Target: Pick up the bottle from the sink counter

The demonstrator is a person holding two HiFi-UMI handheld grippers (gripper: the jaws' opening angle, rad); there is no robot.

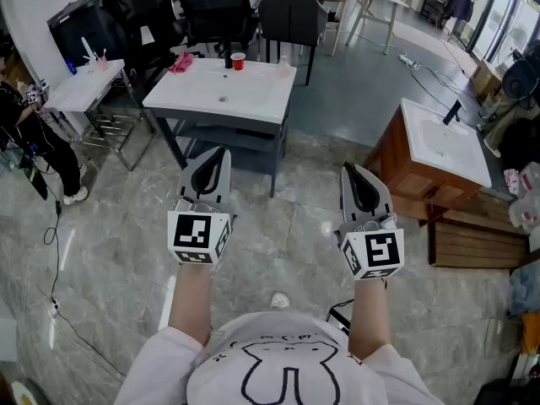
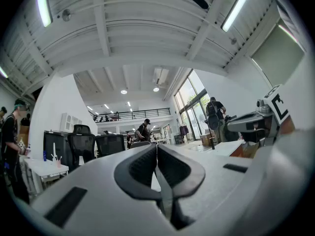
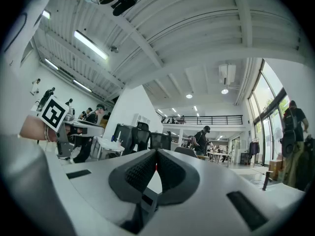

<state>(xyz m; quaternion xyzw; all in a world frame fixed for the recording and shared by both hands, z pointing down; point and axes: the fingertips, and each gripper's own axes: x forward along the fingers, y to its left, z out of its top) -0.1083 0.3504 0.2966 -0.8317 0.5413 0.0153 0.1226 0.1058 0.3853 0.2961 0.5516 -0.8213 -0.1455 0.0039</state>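
Head view: both forearms stretch forward side by side, left gripper (image 1: 222, 152) and right gripper (image 1: 349, 169) short of the sink counter (image 1: 253, 99), where a pale bottle (image 1: 283, 61) stands at its far right corner. Left gripper view: jaws pressed together, empty. Right gripper view: jaws likewise together on nothing.

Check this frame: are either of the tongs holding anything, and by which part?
Nothing is held. The left tongs and right tongs are both shut on nothing, in the air short of the sink counter.
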